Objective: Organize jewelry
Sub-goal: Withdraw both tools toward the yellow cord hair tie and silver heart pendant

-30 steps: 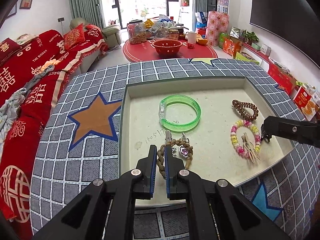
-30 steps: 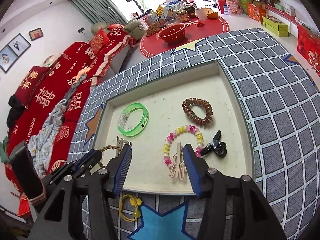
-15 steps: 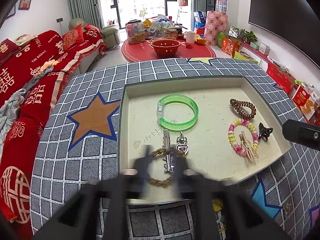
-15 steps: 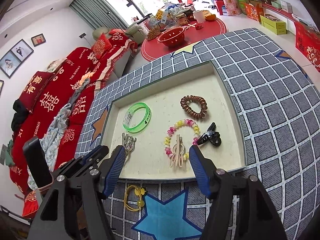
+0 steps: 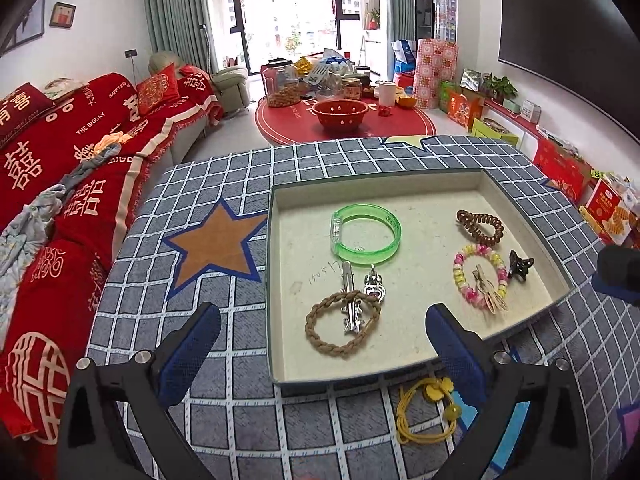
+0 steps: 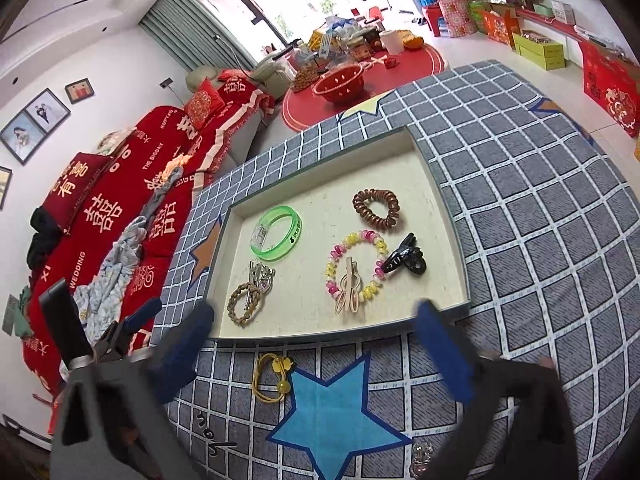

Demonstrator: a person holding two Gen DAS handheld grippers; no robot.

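Observation:
A shallow cream tray point(image 5: 276, 280) on the checked cloth holds a green bangle point(image 5: 366, 236), a brown braided band point(image 5: 340, 328) with a silver clip point(image 5: 352, 304), a brown coil tie point(image 5: 480, 228), a bead bracelet point(image 5: 478, 276) and a black claw clip point(image 5: 520, 266). My left gripper point(image 5: 323, 312) hovers at the tray's near edge, jaws opening wide, gripping nothing. My right gripper point(image 6: 314, 312) is also opening, with nothing between its pads. A yellow hair tie point(image 6: 272, 376) lies on the cloth in front of the tray point(image 6: 444, 208).
A small silver piece point(image 6: 420, 456) lies on the cloth near the bottom edge. A red-covered sofa point(image 5: 60, 168) runs along the left. Beyond the table stands a red round table point(image 5: 344, 120) crowded with jars and a bowl. Boxes line the right wall.
My left gripper let go of the braided band, which now lies in the tray. Both grippers opened wide and drew back from the tray toward its near edge.

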